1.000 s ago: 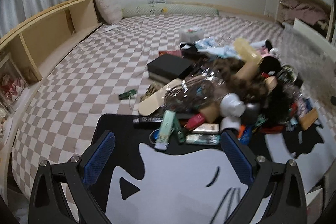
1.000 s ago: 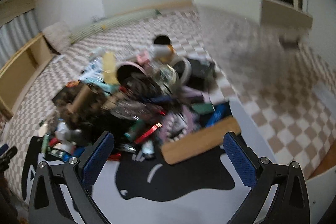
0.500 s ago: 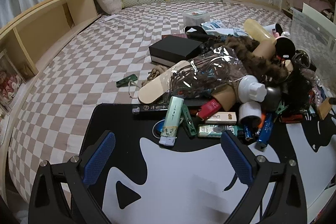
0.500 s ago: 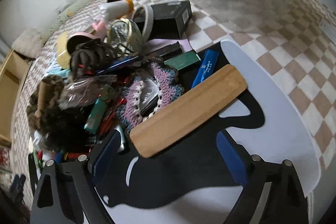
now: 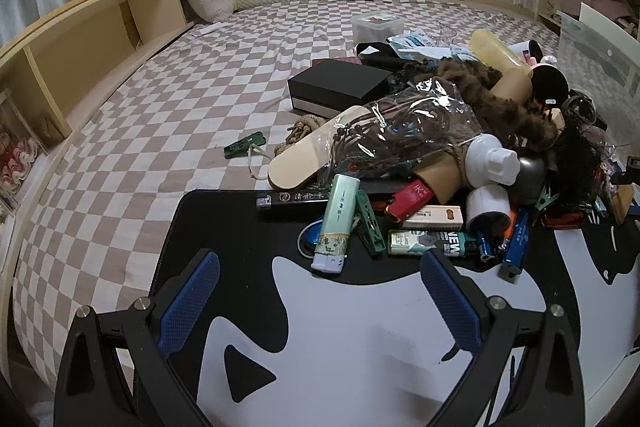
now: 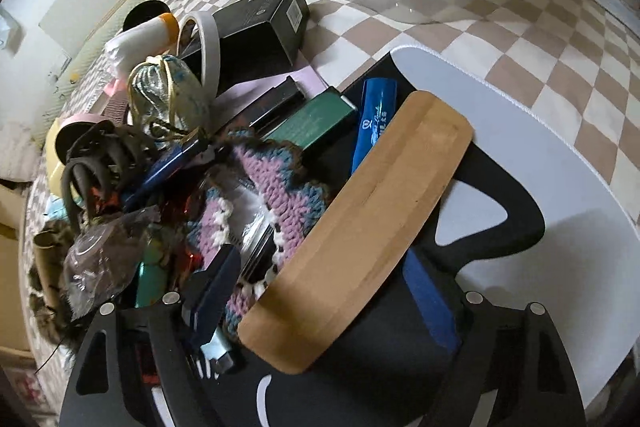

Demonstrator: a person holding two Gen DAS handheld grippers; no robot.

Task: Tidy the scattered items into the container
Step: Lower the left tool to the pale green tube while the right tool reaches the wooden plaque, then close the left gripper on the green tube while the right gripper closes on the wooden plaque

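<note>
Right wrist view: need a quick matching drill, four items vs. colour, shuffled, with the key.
Items:
1. flat board
2. tube beside the board
3. crocheted piece
4. box at the far side of the pile

Colours:
A. blue with white lettering
B. black
C. light wood
D. purple, teal and white

Pairs: 1-C, 2-A, 3-D, 4-B

Beige-and-white checked bedspread (image 5: 192, 75), black-and-white mat (image 5: 360, 327), tan wooden board (image 6: 360, 227), blue tube (image 6: 372, 119).
</note>
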